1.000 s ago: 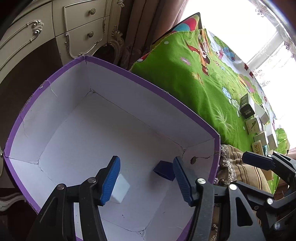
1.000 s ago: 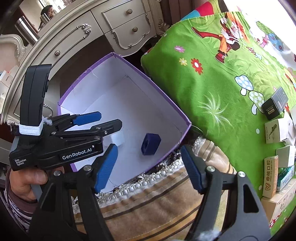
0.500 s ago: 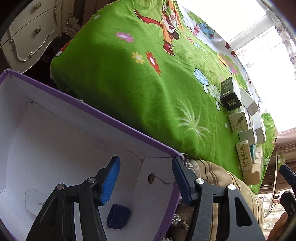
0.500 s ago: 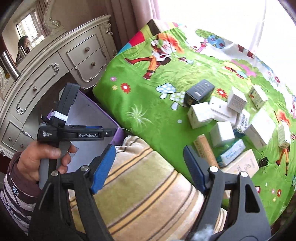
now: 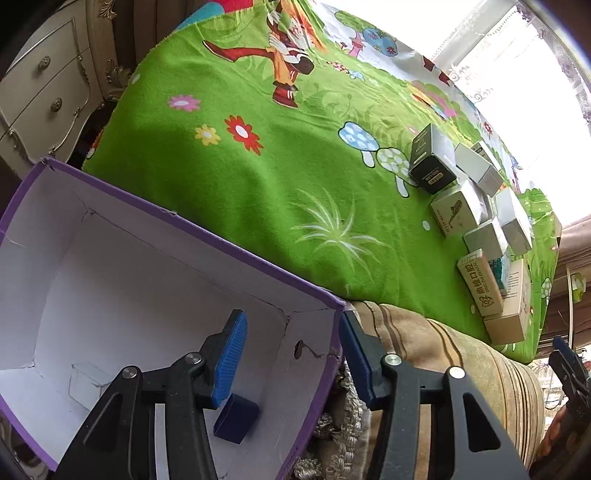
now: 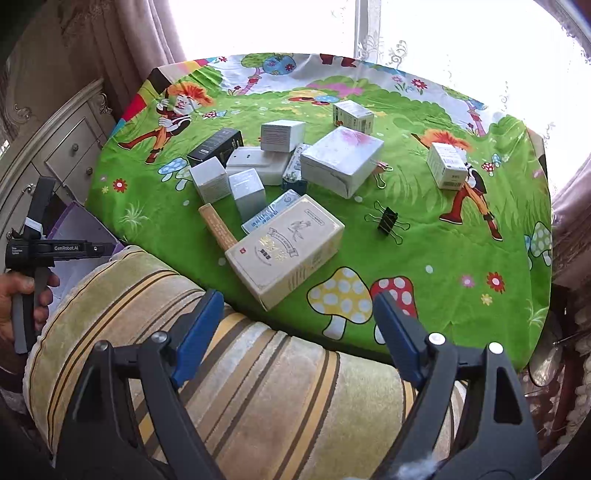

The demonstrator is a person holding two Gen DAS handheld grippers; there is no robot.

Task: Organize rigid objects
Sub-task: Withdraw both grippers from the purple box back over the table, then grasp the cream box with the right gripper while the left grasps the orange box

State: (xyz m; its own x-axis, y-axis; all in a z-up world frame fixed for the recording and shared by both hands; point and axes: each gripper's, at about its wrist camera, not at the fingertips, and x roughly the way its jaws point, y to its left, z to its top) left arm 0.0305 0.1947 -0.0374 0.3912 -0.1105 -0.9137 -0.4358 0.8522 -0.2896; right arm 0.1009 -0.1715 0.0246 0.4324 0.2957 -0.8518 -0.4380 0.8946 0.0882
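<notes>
A purple-rimmed white box (image 5: pixel 207 236) sits beside the table, holding a dark blue block (image 5: pixel 236 422) and a clear white block (image 5: pixel 86 382). My left gripper (image 5: pixel 291 350) is open and empty over the box's near right corner. My right gripper (image 6: pixel 295 325) is open and empty above a striped cushion (image 6: pixel 258 387), facing the table's green cloth (image 6: pixel 443 258). Several small cartons lie there: a large cream box (image 6: pixel 284 251), a black box (image 6: pixel 216 146), a pink-white box (image 6: pixel 341 160), and a black binder clip (image 6: pixel 388 219). The cartons also show in the left wrist view (image 5: pixel 458 212).
A cream dresser (image 5: pixel 40 96) stands left of the box. The striped cushion (image 5: pixel 461 369) lies between box and table. A bright window with lace curtains (image 6: pixel 406 33) is behind the table. My left gripper's handle and hand (image 6: pixel 29 266) show at the right view's left edge.
Both grippers have swung right, from over the purple box toward the table. The right view now faces the cartons directly; the left gripper has shifted to the box's right corner. Both stayed open.
</notes>
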